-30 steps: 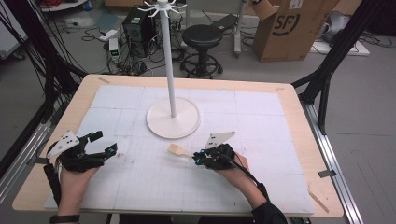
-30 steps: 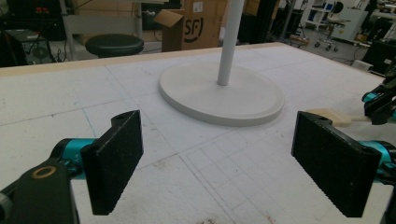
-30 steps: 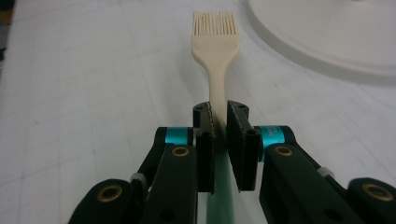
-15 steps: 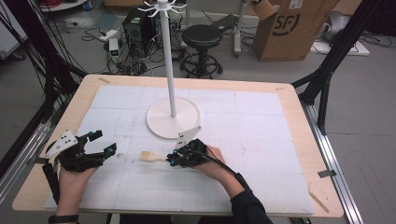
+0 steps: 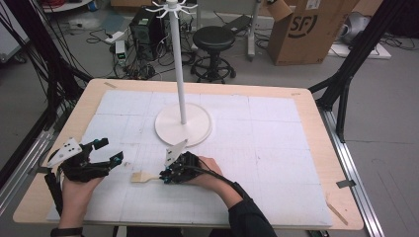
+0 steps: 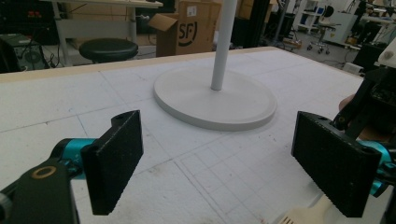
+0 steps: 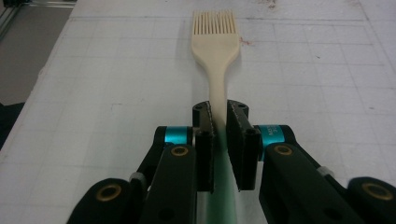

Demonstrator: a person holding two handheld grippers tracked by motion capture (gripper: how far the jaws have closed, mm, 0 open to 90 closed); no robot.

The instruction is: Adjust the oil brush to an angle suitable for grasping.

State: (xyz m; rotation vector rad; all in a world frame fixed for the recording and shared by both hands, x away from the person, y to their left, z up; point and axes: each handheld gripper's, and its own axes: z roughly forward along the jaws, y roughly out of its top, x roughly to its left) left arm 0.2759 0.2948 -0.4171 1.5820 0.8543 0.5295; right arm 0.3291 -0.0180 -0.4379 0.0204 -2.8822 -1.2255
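Spatula (image 7: 215, 51): cream-coloured slotted turner, held by its handle in the right gripper; the flat head, cut into a comb of narrow tines at its far edge, tapers into a slim straight handle. In the high view the spatula (image 5: 143, 176) lies level just over the near-left part of the mat, head pointing toward the left gripper.
Table (image 5: 316, 106): light wooden top, rectangular, with a white gridded mat (image 5: 276, 148) covering most of it.
Stand (image 5: 184, 126): white round base plate with a thin upright white pole, on the mat at centre, just beyond the right gripper; well apart from the spatula head.
Right gripper (image 5: 170, 175): black body with teal collars, held in the person's right hand; jaws pressed together on the spatula handle, one pad on each side, as the right gripper view (image 7: 219, 123) shows.
Left gripper (image 5: 106, 150): held in the left hand at the near-left of the mat; jaws spread wide with nothing between the pads (image 6: 114, 163); spatula head near its right jaw.
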